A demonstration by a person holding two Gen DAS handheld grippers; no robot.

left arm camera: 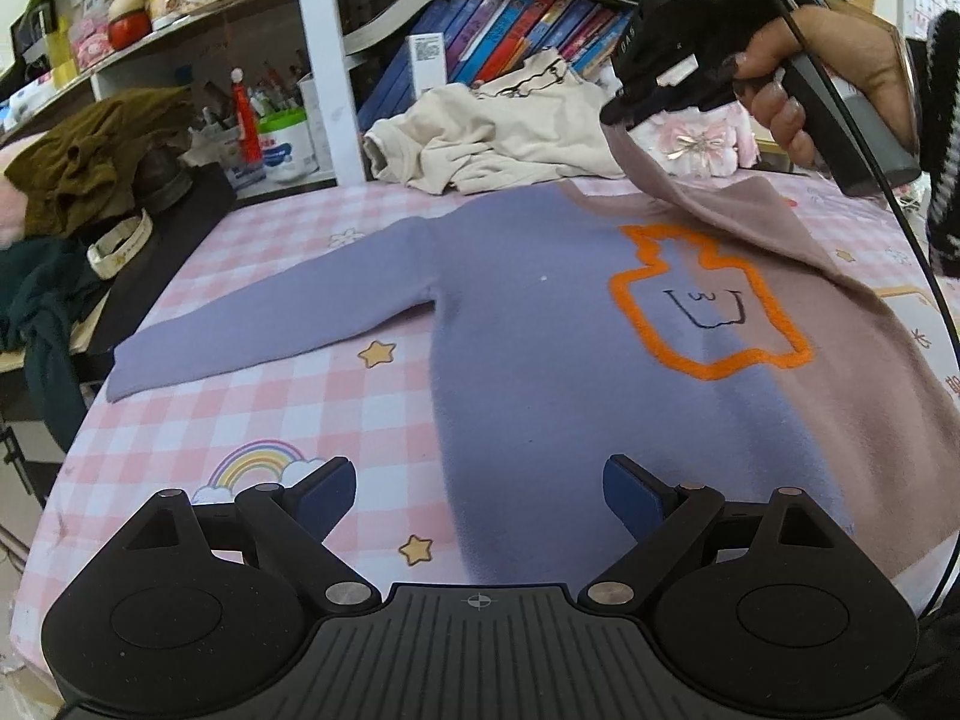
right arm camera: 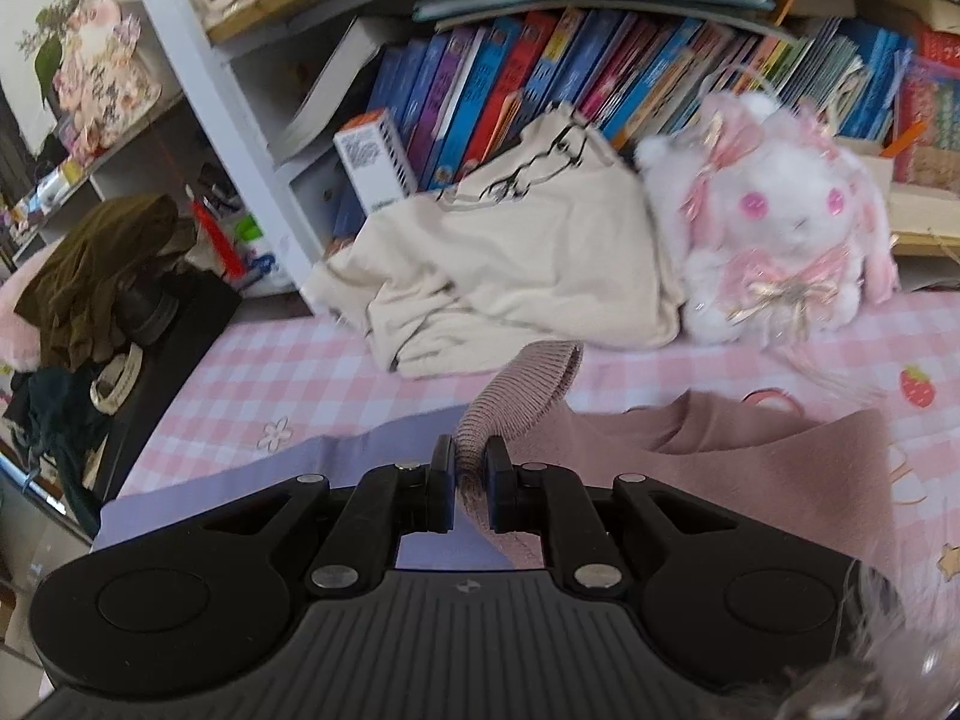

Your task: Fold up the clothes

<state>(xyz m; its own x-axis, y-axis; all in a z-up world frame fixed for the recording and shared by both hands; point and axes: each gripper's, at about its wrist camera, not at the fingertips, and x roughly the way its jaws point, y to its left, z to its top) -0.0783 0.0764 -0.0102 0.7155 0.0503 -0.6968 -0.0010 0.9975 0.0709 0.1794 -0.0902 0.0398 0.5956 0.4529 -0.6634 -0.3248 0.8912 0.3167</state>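
Beyond the fingers: cream garment (right arm camera: 510,276) bunched at the far edge of the bed, plush rabbit (right arm camera: 780,228) just right of it, books (right arm camera: 540,78) on the shelf behind. Olive cloth (left arm camera: 90,162) was heaped far left. Nothing stood between the left gripper (left arm camera: 480,498) and the fabric.

Sweater (left arm camera: 540,324) lay flat on the pink checked sheet (left arm camera: 270,408), ahead of the left fingers; lilac on one half, mauve on the other, an orange outline (left arm camera: 708,306) with a small stitched face on the chest. Lilac sleeve stretched out leftward.

Left gripper hung wide open, empty, over the hem. Right gripper (right arm camera: 469,480) was clamped on the mauve ribbed cuff (right arm camera: 522,390), lifting that sleeve across the body.

Writing on the white box (right arm camera: 372,162) and book spines was too blurred to read.
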